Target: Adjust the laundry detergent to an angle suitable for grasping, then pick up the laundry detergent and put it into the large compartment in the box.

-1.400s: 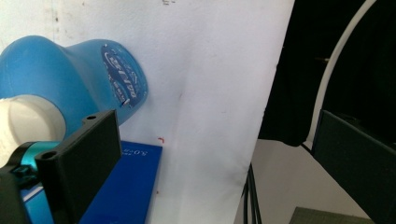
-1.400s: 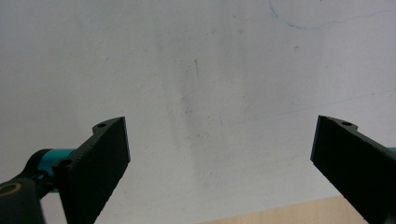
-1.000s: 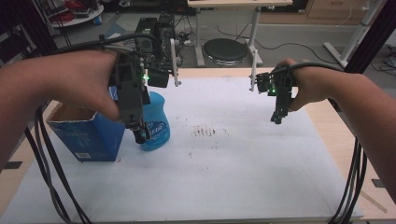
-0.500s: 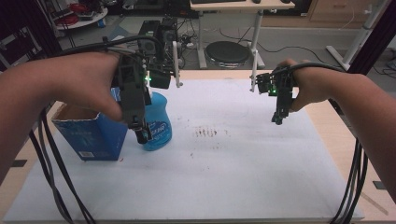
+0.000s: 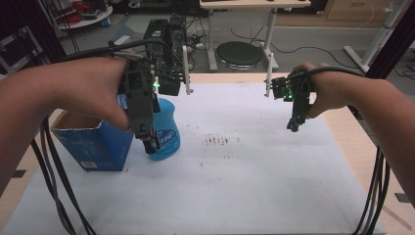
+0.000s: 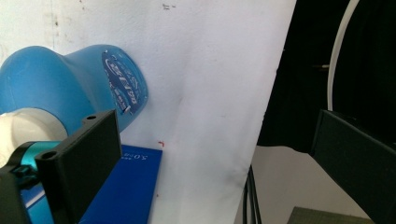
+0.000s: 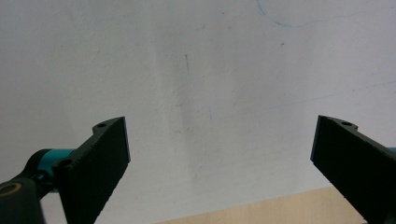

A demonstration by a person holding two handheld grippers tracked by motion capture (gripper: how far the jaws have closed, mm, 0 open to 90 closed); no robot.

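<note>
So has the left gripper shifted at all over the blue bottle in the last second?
No, not noticeably. In the high view the left gripper hangs at the same spot over the blue bottle, beside the blue box, as before.

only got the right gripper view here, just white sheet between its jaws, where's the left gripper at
observer: In the high view the left gripper hangs over a blue bottle on the table's left side, next to a blue box.
operator: is it holding the bottle
observer: No. The left gripper view shows its jaws wide apart, and the bottle's white cap sits outside the nearer jaw, not between them.
</note>
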